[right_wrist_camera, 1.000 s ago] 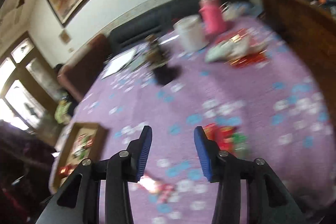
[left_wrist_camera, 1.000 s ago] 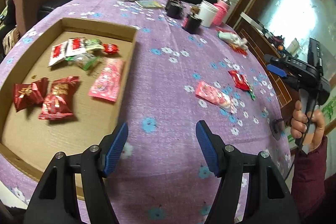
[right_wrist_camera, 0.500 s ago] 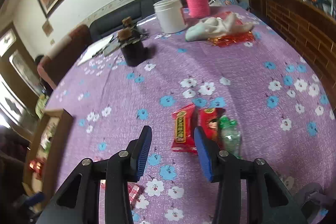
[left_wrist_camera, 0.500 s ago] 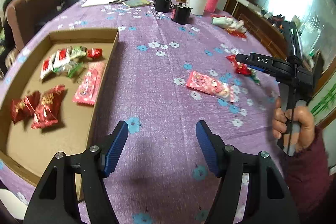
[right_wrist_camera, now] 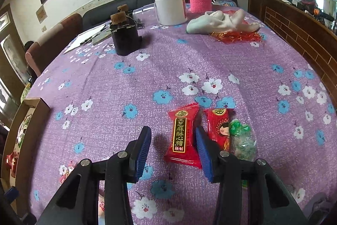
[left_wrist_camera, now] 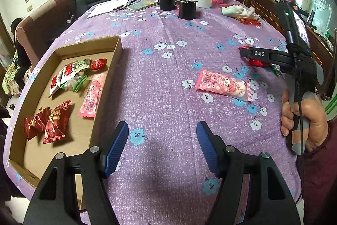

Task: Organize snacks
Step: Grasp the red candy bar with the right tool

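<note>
Snacks on the cloth: a red candy packet (right_wrist_camera: 183, 136), a second red packet with a cartoon face (right_wrist_camera: 219, 128) and a green-wrapped sweet (right_wrist_camera: 242, 138) lie side by side; a pink cartoon packet (left_wrist_camera: 223, 84) lies apart from them, nearer the box.
Snacks already boxed: red, pink, white and green packets rest in the cardboard box (left_wrist_camera: 109, 85) at the table's left.
Right gripper (right_wrist_camera: 172, 151): jaws spread with nothing pinched; a second ago it was aimed high at the far wall in a blurred view, now it sits low over the purple cloth (right_wrist_camera: 126, 81), the red candy packet just ahead between its pads.
Left gripper (left_wrist_camera: 162, 147): jaws spread and empty above bare cloth beside the box, gap unchanged; its view has swung so the box sits further left.
Right hand (left_wrist_camera: 303, 117): grips its handle, larger in the left view than before.
</note>
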Available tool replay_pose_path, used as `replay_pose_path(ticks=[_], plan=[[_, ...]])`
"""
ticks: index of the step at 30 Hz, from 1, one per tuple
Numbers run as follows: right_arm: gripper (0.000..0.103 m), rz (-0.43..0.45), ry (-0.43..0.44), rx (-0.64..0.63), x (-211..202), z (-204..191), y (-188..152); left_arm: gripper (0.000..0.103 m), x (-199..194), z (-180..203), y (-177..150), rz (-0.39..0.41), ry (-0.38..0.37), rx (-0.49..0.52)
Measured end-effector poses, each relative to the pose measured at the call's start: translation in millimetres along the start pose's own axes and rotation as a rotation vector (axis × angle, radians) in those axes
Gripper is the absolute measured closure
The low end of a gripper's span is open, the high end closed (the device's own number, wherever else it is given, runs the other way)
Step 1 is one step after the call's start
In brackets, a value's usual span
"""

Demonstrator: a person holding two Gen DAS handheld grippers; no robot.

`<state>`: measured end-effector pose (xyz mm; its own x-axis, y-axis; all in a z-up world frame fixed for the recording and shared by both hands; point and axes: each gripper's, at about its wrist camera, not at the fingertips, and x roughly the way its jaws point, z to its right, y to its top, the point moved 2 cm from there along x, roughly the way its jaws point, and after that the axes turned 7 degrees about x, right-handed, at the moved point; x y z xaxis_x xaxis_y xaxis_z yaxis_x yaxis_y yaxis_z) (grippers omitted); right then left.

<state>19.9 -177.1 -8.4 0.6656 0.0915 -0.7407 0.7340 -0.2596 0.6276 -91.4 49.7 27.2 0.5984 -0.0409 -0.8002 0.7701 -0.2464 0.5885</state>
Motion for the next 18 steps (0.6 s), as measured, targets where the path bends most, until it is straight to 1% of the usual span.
replay_pose_path(ticks=[1, 2, 4, 7, 11, 13, 17, 18], plan=[[0.072, -0.004, 0.006, 0.001, 0, -1, 0, 0.037, 1, -1, 0, -0.004, 0.001, -0.003], [0.077, -0.018, 0.015, 0.002, 2, -1, -1, 0.037, 3, -1, 1, -0.007, 0.001, -0.006], [0.077, -0.02, 0.017, -0.004, 0, -3, -4, 0.037, 5, -2, 1, -0.014, -0.002, -0.013], [0.077, -0.05, 0.054, -0.022, -5, -13, -12, 0.037, 9, -3, 1, -0.028, -0.019, -0.024], [0.077, -0.091, 0.077, -0.078, -15, -32, -30, 0.037, 17, -10, -1, -0.059, -0.094, -0.083], [0.077, -0.122, 0.092, -0.096, -22, -42, -41, 0.037, 19, -13, -2, -0.063, -0.117, -0.107], [0.076, -0.196, 0.183, -0.169, -37, -70, -68, 0.037, 23, -16, 0, -0.064, -0.155, -0.144], [0.077, -0.201, 0.202, -0.175, -40, -73, -70, 0.037, 23, -16, 1, -0.061, -0.163, -0.148]])
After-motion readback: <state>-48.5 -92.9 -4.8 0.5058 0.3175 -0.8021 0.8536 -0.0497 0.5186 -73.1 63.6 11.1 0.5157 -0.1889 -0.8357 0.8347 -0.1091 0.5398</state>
